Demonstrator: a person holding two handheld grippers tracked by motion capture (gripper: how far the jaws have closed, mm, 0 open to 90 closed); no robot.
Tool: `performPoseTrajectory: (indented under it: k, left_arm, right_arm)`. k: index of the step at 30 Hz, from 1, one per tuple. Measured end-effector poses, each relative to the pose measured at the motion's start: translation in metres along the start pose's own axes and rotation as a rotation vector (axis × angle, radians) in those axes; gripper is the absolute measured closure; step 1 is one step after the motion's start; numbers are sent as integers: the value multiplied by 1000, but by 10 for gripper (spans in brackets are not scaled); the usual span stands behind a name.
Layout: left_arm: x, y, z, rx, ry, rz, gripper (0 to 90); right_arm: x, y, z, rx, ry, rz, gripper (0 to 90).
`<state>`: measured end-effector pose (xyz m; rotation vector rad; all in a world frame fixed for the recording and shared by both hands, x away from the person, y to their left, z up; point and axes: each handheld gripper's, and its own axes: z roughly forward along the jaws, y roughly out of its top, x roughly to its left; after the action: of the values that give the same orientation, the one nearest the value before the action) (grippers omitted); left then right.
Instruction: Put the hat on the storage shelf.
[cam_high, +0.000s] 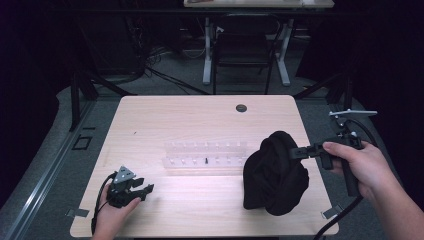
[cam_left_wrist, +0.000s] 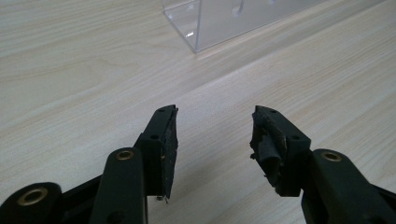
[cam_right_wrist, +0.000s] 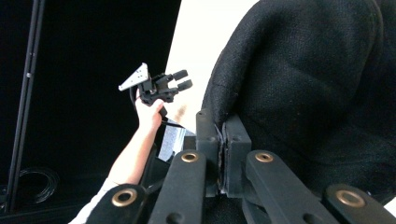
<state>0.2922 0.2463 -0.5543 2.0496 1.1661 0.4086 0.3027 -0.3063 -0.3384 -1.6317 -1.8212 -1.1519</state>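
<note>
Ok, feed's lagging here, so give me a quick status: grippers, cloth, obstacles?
Right gripper shut on black cloth, lifting its edge. Left gripper open, holding nothing, low over the table. Clear rack sits beside the cloth.

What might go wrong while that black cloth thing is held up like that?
The right hand-held gripper pinches only a thin edge of the black cloth, so the fabric could slip free and drop. Its hanging bulk sits close to the clear plastic rack, so a swing could knock the rack. The left hand-held gripper rests open, too far off to help catch it.
</note>
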Motion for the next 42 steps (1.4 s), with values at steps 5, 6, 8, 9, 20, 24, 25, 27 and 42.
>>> performPoseTrajectory:
  k: [5, 6, 8, 9, 20, 24, 25, 27, 42]
  left_arm:
    - [0, 0, 0, 10, -2, 1, 501]
    - [0, 0, 1, 2, 1, 2, 501]
    - [0, 0, 0, 11, -2, 4, 499]
    - [0, 0, 0, 11, -2, 4, 499]
    - [0, 0, 1, 10, -5, 2, 498]
    - [0, 0, 1, 9, -7, 2, 499]
    - [0, 0, 1, 9, -7, 2, 498]
    - [0, 0, 2, 10, -7, 1, 498]
    - [0, 0, 2, 8, -13, -1, 499]
  right_arm:
    - [7, 4, -5, -20, 19, -21, 883]
    - [9, 5, -6, -24, 21, -24, 883]
    - [14, 9, -8, -43, 36, -37, 883]
    - [14, 9, -8, -43, 36, -37, 883]
    - [31, 27, -6, -81, 56, -75, 883]
    - [34, 32, -5, -89, 63, -84, 883]
    - [34, 32, -5, -89, 63, -84, 883]
    - [38, 37, -4, -102, 77, -87, 883]
    - [49, 59, 21, -118, 165, -108, 883]
